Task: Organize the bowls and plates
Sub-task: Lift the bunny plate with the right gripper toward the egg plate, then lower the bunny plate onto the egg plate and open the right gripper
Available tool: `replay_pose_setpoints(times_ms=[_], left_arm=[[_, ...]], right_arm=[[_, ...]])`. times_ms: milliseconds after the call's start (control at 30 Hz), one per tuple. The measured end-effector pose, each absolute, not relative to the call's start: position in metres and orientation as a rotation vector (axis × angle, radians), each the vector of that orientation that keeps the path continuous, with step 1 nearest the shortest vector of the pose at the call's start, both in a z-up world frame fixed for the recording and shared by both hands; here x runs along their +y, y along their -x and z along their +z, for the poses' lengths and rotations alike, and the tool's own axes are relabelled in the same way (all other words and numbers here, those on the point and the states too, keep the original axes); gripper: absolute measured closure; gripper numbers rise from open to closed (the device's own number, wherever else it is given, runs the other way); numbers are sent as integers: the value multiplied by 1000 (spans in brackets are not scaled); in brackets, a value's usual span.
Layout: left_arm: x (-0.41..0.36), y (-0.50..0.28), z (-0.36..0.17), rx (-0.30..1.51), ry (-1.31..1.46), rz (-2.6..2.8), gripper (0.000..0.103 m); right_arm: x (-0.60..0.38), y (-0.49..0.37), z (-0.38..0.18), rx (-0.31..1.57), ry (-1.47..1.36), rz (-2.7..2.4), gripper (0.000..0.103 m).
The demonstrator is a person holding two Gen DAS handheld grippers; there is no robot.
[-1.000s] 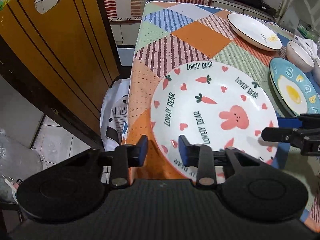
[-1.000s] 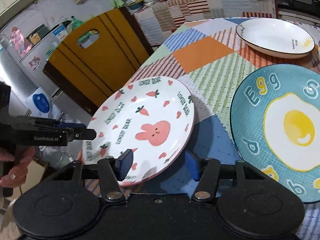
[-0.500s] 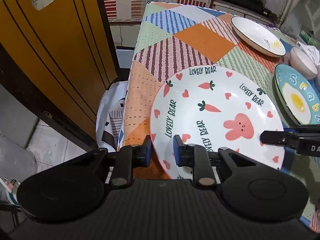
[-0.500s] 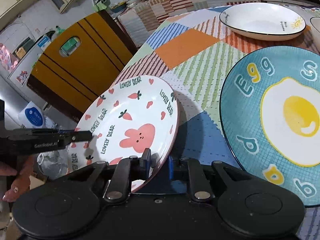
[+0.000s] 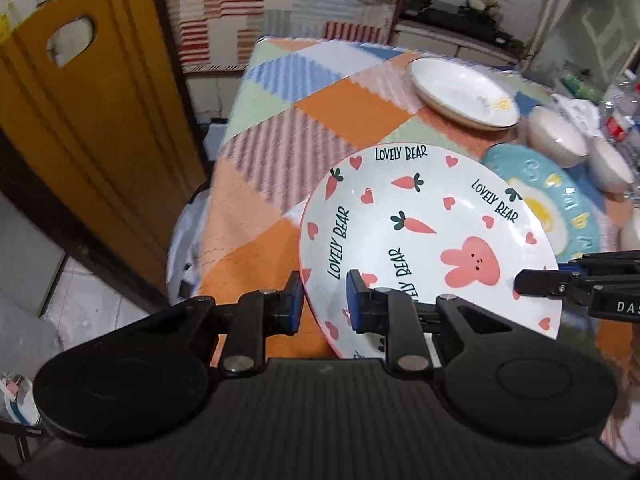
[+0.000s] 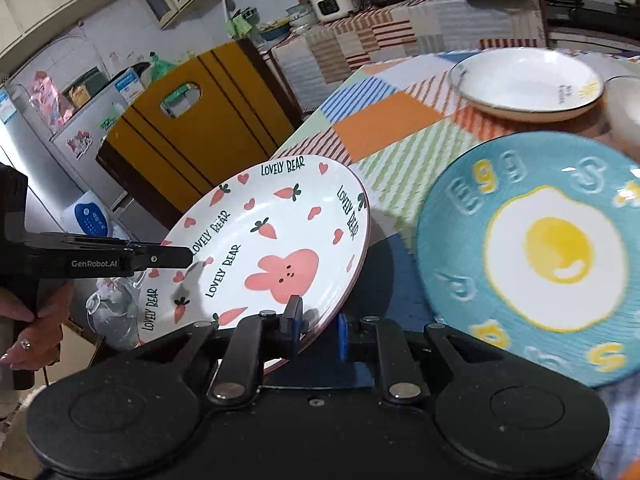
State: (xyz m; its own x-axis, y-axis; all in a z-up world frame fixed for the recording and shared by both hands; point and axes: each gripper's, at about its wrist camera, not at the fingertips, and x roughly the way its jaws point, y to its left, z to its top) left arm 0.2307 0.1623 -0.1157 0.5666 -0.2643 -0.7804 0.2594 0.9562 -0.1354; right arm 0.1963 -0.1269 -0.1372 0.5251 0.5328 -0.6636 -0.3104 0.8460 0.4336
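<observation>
Both of my grippers are clamped on the rabbit plate (image 5: pixel 420 240): my left gripper (image 5: pixel 323 304) pinches its near-left rim between the blue pads, and my right gripper (image 6: pixel 318 330) bites the rim at the opposite side, one pad on the plate's face and one under it. In the right wrist view the plate is tilted, its far edge higher and clear of the tablecloth (image 6: pixel 384 120), near the table's front corner. The plate is white with a thin pink edge, and it carries a pink rabbit, carrots, hearts and the words "LOVELY BEAR" several times around the face.

From the left wrist view my right gripper's finger reaches in over the plate's right edge, with the letters "DAS" legible on its body before the frame cuts them off. From the right wrist view my left gripper shows at the far rim, marked "GenRobot.AI", with my left hand (image 6: pixel 24 312) wrapped around its handle.

Just beside the rabbit plate lies the blue egg plate (image 6: pixel 536 252), flat on the cloth, with a fried egg in the middle and raised letters; I can read "Egg", the rest is blurred. Farther back sits a white dish (image 6: pixel 528 80) with a dark rim, a small sun and some writing too small to read. Two white bowls (image 5: pixel 558 136) stand to the right of it in the left view.

Off the table's left side stands a yellow board (image 5: pixel 92 128) with dark stripes and a handle cut-out.
</observation>
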Motion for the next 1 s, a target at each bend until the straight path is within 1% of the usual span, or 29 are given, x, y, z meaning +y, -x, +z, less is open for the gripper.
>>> replay_pose_setpoints(times_ms=[233, 433, 633, 933, 1000], left_arm=[[113, -238, -97, 919, -29, -413, 82], [73, -246, -92, 916, -41, -484, 82], [32, -253, -116, 942, -46, -480, 82], [10, -276, -129, 982, 18, -487, 82], [10, -283, -132, 980, 43, -483, 82]], right_arm=[[-172, -182, -110, 849, -262, 441, 81], [-212, -175, -102, 823, -285, 370, 81], [-239, -176, -104, 855, -270, 325, 81], [-267, -195, -116, 928, -271, 295, 81], [-275, -202, -121, 953, -333, 280, 81]])
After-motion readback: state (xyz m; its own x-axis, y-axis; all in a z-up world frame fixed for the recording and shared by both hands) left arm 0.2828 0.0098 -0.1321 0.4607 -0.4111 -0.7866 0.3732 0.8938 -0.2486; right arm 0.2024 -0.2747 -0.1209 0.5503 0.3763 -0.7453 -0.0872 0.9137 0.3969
